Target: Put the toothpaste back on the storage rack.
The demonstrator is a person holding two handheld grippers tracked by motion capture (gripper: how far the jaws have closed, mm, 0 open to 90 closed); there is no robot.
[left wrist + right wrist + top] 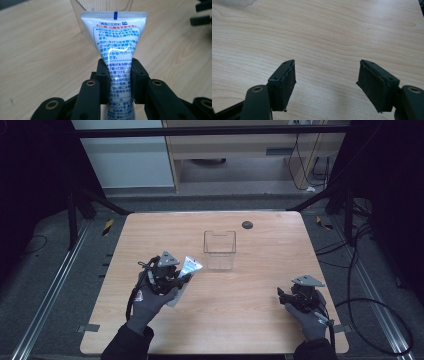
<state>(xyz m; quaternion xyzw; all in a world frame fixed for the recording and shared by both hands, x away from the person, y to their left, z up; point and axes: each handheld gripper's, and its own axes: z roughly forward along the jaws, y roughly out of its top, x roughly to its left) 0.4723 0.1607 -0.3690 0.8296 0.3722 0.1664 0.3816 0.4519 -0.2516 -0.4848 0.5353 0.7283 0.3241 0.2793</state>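
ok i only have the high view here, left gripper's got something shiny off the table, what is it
Observer: A white toothpaste tube with blue and red print, seen close in the left gripper view.
Operator: how is it gripped
Observer: The left gripper has its fingers pressed on the tube's narrow middle; the flat crimped end points away from the hand.
Operator: and what's it aimed at
Observer: The clear plastic container stands right behind the tube's crimped end.
Operator: right gripper holding anything
Observer: No, the right gripper is open over the bare wooden table, nothing between its fingers.
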